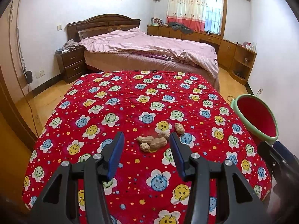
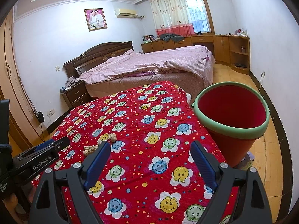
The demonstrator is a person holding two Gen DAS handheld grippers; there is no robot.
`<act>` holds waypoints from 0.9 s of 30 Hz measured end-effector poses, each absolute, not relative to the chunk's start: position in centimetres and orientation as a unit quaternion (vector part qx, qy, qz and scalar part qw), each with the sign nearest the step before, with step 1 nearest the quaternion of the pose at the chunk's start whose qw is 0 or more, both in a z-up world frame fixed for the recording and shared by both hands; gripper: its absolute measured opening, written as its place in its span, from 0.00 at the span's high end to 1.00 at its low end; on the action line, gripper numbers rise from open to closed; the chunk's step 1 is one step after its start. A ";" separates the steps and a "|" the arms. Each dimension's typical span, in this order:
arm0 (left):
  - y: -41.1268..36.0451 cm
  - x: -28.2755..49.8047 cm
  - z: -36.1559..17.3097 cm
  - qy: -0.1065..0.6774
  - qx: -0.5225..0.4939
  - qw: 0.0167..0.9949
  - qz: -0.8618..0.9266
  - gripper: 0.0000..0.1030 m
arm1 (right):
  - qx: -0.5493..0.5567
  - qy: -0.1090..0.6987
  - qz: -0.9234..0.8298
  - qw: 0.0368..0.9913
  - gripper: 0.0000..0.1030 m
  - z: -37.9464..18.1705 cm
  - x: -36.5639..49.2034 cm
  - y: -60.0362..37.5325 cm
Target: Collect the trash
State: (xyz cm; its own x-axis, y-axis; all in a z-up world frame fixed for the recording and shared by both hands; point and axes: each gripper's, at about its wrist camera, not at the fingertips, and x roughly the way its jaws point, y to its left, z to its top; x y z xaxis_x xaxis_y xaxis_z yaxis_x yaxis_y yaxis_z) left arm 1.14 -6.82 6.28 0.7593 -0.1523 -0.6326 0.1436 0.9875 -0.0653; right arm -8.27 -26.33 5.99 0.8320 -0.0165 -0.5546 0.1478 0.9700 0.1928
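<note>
Five peanuts (image 1: 153,140) lie clustered on my red smiley-flower quilt (image 1: 130,102), just ahead of my left claw (image 1: 146,140), spread and empty. Only my right view shows the whole red bin (image 2: 231,115) beside the quilt's edge; my right claw (image 2: 150,148) gapes wide, holding nothing.

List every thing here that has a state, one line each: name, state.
Peanuts: loose pile on the red cloth, none picked up.
Bin: upright beside the cloth, looks empty.
Left gripper: open, holding nothing.
Right gripper: open wide, holding nothing.
Curtain: drawn partway, window showing.
Bed: unmade, quilt rumpled.
</note>
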 end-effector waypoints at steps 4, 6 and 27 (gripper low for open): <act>-6.8 1.1 6.2 0.337 -0.005 0.938 -0.079 0.51 | 0.117 0.287 -0.041 0.950 0.14 5.9 -8.2 -26.5; -6.8 1.1 6.3 0.337 -0.006 0.938 -0.078 0.51 | 0.117 0.286 -0.041 0.950 0.14 5.8 -8.1 -26.5; -6.6 0.7 6.8 0.324 -0.012 0.943 -0.074 0.51 | 0.118 0.285 -0.041 0.950 0.13 5.8 -8.3 -26.6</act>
